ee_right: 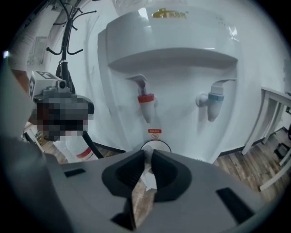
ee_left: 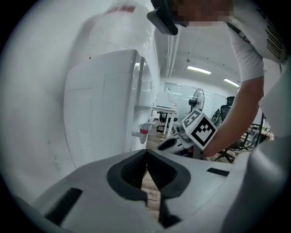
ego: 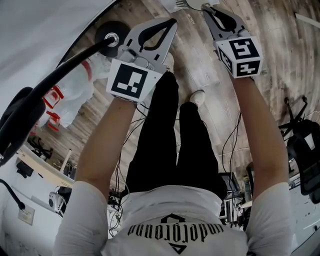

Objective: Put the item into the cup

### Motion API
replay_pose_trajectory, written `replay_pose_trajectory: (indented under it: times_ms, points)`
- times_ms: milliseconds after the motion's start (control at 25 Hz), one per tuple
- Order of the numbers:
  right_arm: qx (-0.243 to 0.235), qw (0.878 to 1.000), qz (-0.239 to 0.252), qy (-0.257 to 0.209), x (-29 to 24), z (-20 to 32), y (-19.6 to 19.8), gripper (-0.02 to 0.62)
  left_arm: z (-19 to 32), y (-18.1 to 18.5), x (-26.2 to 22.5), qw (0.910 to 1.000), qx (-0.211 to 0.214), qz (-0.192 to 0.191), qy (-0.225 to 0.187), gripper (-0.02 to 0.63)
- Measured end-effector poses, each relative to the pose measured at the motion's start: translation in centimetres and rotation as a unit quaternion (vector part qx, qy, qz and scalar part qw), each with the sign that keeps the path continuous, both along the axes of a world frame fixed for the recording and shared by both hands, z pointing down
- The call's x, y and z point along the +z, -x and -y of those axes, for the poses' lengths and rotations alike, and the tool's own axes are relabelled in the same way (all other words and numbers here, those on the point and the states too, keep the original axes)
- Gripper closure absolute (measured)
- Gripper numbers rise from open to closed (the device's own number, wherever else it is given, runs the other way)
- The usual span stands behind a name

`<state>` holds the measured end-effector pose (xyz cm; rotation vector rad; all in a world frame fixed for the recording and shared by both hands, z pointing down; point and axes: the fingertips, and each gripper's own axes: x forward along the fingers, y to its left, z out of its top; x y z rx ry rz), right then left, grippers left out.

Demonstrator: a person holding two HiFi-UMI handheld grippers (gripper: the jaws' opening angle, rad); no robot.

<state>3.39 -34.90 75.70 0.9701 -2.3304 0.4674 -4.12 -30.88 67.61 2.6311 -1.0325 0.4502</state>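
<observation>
"underground" upside down on white shirt (ego: 165,205)

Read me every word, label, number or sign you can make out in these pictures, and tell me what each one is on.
"underground", seen upside down, on the person's white T-shirt.
On top of the white water dispenser, a gold logo: too blurred to read.
Below its red tap, a red-framed sticker: too small to read.
</observation>
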Motion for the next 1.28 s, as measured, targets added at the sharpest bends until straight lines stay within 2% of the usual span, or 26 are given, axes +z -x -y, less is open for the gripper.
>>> replay_pose_trajectory:
  times_ms: [280,520,760,1080,1200,1280]
  points:
    - [-0.007,0.999,-0.021,0.024,2.2,1.8,1.1,0.506,0.2,0.3,0.4,1.0,0.002,-0.005,-0.002,0.598]
    - [-0.011,0.999,-0.023,0.037,2.6,1.5,1.3,0.41,0.1,0.4,0.1,1.0,0.001,-0.002,-0.003,0.598]
    - [-0.005,0.999,-0.024,0.029,1.7,1.2,1.1,0.396,-0.1,0.6,-0.5,1.0,-0.005,-0.002,-0.007,0.597]
    - [-0.015,1.0,-0.01,-0.001,-5.1,-2.9,0.5,0.399,-2.0,1.1,-4.8,0.9994,-0.022,0.004,-0.026,0.598]
    - [-0.019,1.0,-0.004,-0.024,-9.2,-4.5,0.0,0.417,-3.1,0.6,-7.0,0.999,-0.024,0.001,-0.037,0.598]
    - [-0.016,0.999,-0.006,-0.031,-12.0,-6.0,-0.3,0.446,-4.7,0.1,-9.1,0.9992,-0.029,-0.008,-0.026,0.598]
